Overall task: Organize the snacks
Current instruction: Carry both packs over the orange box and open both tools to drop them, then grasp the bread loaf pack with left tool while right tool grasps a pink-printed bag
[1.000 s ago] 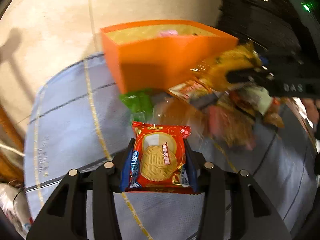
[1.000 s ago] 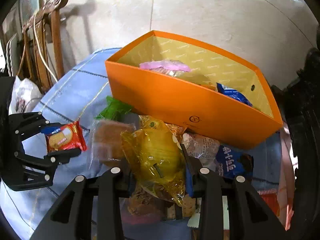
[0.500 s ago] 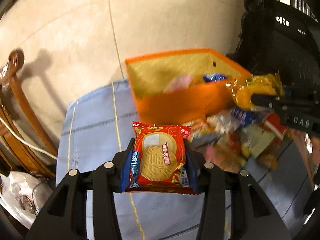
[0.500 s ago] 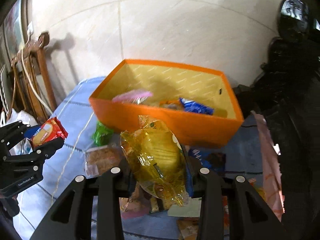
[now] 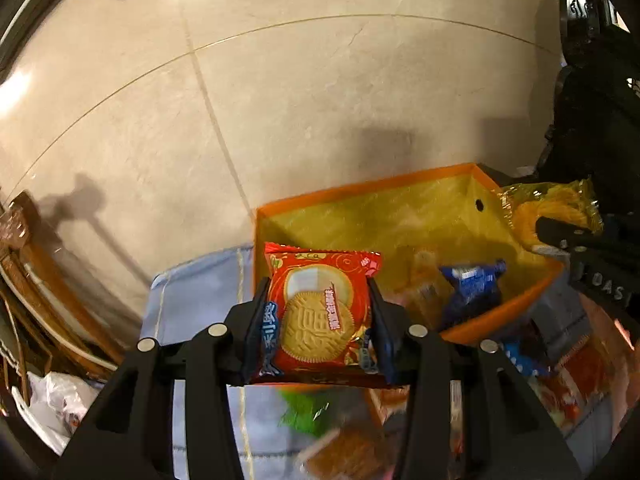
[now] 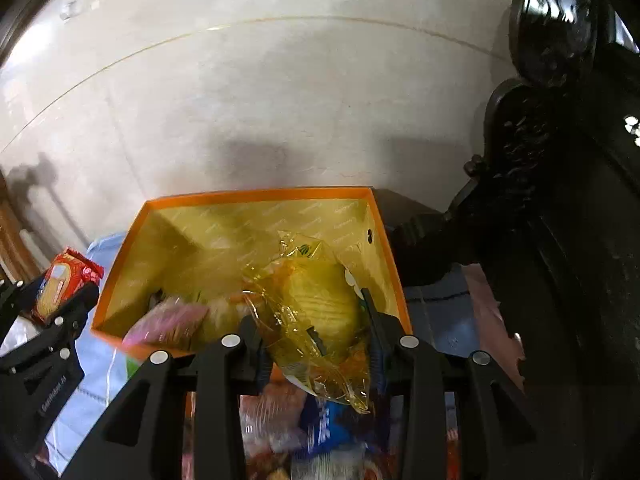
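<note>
the left view shows the left gripper [image 5: 318,316] clamped on a red biscuit pack [image 5: 320,312], printed with a round embossed biscuit, held over the near left corner of the orange box [image 5: 500,312]; only here a blue packet [image 5: 468,288] shows inside. the right view shows the right gripper [image 6: 312,332] clamped on a crinkly clear yellow bag [image 6: 312,304] over the box's near wall, hiding much of the floor; a pink packet [image 6: 168,320] lies inside at the left. loose snacks [image 6: 312,432] lie blurred below on a pale blue cloth [image 5: 200,300]. the box has a glossy yellow lining and a small hole in its end wall.
</note>
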Motion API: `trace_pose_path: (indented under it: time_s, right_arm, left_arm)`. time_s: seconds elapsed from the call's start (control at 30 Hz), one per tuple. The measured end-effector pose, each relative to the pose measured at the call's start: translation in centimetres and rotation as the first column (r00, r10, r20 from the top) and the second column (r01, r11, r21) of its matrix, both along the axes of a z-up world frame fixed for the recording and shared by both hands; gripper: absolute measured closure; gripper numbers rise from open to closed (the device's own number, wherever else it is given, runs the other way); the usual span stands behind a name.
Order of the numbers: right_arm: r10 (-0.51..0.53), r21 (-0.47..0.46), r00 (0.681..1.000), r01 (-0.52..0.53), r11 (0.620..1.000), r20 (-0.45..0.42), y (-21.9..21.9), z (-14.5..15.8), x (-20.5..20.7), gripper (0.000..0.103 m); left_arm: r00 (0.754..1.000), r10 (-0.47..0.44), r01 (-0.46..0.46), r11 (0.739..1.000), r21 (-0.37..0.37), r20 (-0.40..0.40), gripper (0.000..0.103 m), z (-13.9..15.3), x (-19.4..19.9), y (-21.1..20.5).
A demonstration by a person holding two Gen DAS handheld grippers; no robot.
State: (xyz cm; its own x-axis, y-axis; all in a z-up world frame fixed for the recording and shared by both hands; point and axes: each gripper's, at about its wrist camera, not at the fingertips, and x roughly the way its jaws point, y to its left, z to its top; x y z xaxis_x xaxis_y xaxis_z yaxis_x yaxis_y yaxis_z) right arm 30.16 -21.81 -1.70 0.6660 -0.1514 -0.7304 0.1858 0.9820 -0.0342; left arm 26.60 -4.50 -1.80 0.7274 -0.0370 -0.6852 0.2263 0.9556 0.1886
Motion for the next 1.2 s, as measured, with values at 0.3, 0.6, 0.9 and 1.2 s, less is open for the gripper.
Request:
trace_pose_path:
  time_s: [0.3,0.6,0.9,1.2]
  right_arm:
    - [-0.048,0.019,0.998,0.049,0.999,-0.032,-1.1,-2.3,3.7,0.008]
    - [0.007,-0.048,0.999,-0.009,0.999,-0.041,0.5,-2.3,3.0,0.006]
    - [0.096,-0.056,0.995,-0.098,0.994,-0.028,2.4,-1.2,-2.6,0.005]
    - [0.320,0.049,0.931,-0.317,0.947,-0.177,8.3,-8.1,-12.8,0.005]
  left_arm:
    - [0.999,0.010,-0.011,1.000,0.010,0.037,0.007,-1.6,2.9,-1.0]
    - [0.997,0.053,-0.054,0.998,0.017,0.058,0.006,-1.2,2.5,0.8]
    - [0.999,-0.047,0.045,0.997,0.064,0.028,0.006,-2.9,-3.6,4.5]
    - [0.971,-0.202,0.210,0.977,0.050,-0.125,0.006,-11.8,-10.3,9.2]
